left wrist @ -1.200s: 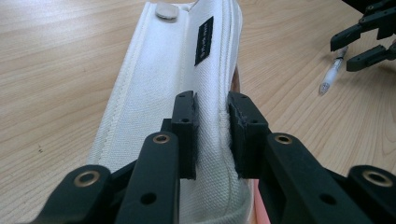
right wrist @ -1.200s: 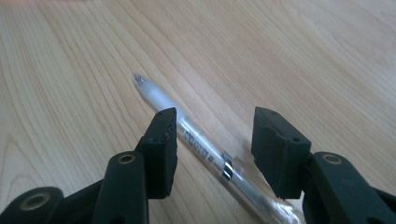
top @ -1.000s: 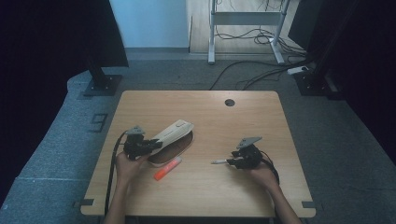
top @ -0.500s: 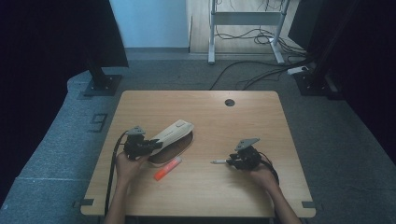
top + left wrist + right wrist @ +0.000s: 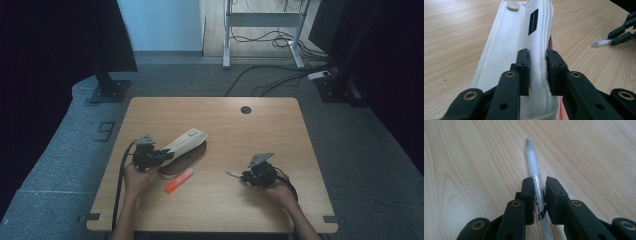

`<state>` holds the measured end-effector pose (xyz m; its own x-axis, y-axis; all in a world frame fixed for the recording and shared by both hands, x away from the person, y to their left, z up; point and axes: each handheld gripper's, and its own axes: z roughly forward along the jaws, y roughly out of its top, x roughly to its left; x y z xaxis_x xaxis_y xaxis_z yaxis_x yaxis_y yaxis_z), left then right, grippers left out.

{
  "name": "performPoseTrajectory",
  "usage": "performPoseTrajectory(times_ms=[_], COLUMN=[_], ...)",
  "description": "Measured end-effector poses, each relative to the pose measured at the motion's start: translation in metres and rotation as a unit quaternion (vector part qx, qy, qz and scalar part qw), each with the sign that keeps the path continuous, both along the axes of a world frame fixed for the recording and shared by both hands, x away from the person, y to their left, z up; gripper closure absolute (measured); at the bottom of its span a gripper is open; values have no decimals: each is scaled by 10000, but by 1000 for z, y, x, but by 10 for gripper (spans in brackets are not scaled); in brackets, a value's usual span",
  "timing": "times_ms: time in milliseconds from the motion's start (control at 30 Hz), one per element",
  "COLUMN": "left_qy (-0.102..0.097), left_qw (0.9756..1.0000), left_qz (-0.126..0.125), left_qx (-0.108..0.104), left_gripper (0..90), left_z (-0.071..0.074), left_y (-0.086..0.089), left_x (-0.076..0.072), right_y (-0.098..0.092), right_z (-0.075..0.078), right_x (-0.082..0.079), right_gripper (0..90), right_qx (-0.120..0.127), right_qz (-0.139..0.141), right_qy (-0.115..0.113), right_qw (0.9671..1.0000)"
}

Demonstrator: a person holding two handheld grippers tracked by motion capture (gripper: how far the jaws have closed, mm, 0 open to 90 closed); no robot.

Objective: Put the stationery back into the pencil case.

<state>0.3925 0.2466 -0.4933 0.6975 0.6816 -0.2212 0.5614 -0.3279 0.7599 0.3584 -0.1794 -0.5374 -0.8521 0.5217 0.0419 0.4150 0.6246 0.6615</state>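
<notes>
A white fabric pencil case (image 5: 186,142) lies open on the wooden table (image 5: 280,130), left of centre. My left gripper (image 5: 162,156) is shut on its raised flap; in the left gripper view the pads pinch the white cloth (image 5: 509,37) at the left gripper's (image 5: 537,53) tips. A clear pen (image 5: 232,174) lies right of centre. My right gripper (image 5: 243,176) has just been closing on it, and in the right gripper view the pen's barrel (image 5: 532,157) sits pressed between the right gripper's (image 5: 539,180) pads, with its tip pointing away.
An orange marker (image 5: 180,180) lies on the table just in front of the pencil case. A round cable hole (image 5: 245,109) sits near the far edge. The left gripper view also shows the other gripper (image 5: 621,35) and the pen (image 5: 601,43) at the far right.
The right gripper has shifted slightly toward the near edge at the pen. The left gripper and the pencil case have stayed put.
</notes>
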Motion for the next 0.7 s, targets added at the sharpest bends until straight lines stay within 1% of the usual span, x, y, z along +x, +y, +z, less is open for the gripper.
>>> performPoseTrajectory(times_ms=[267, 333, 400, 500, 600, 700], left_qy=[-1, -4, 2, 12, 13, 37], left_qw=[10000, 10000, 10000, 10000, 10000, 10000], left_qz=[5, 4, 10, 5, 22, 37], left_qx=[0, 5, -3, -9, -17, -49], left_gripper=[736, 736, 736, 738, 740, 745], left_z=[0, 0, 0, 0, 1, 1], left_y=[0, 0, 0, 0, 0, 1], left_x=[0, 0, 0, 0, 0, 0], right_y=[6, 7, 8, 9, 9, 8], right_z=[1, 1, 1, 2, 3, 8], right_x=[-12, -14, -15, -17, -16, -13], right_gripper=[770, 776, 780, 781, 781, 782], right_qx=[-7, -6, 11, -44, 21, 99], right_qz=[119, 89, 60, 9, -51, -122], right_qy=[94, 93, 138, 118, 111, 70], right_qw=[9999, 9999, 9999, 9999, 9999, 9999])
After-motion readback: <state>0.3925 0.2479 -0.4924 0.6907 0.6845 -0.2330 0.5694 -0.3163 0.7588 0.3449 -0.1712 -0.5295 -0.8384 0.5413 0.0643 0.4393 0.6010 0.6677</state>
